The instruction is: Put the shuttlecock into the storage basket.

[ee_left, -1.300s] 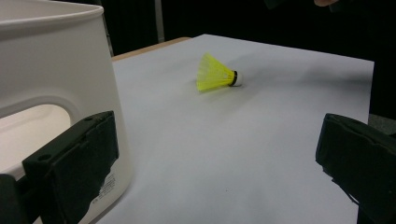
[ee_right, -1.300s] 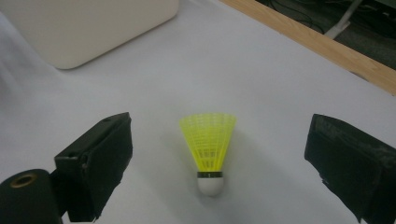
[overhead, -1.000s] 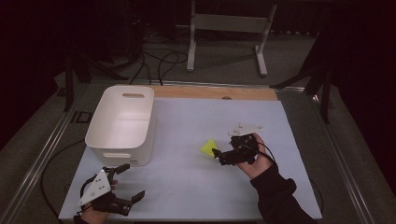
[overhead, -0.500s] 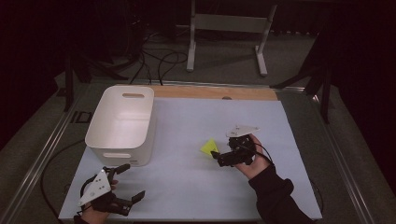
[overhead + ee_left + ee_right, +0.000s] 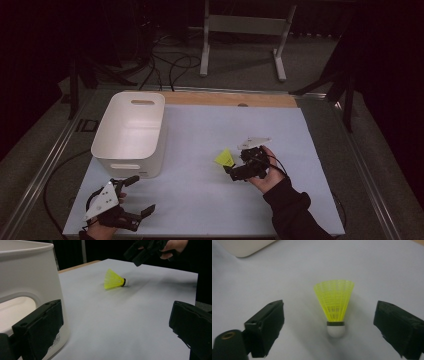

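A yellow shuttlecock (image 5: pixel 225 159) with a white cork lies on its side on the pale table sheet (image 5: pixel 200 125). My right gripper (image 5: pixel 235 163) hovers just to its right, open. In the right gripper view the shuttlecock (image 5: pixel 334 302) lies between the two spread jaws of the right gripper (image 5: pixel 330 315), cork toward the camera, untouched. My left gripper (image 5: pixel 142 194) is open and holds nothing near the front left edge. From the left gripper (image 5: pixel 116 317) the shuttlecock (image 5: pixel 114 280) lies farther off, with the right gripper (image 5: pixel 143 251) above and beyond it.
A white plastic bin (image 5: pixel 131 132) stands at the left of the sheet, close beside my left gripper; its wall (image 5: pixel 27 280) takes up the left of that view. A wooden strip (image 5: pixel 225 99) lines the table's far edge. A metal stand (image 5: pixel 245 25) and cables lie beyond.
My right gripper has edged slightly left and nearer, closing on the shuttlecock. The shuttlecock and the left gripper have not moved.
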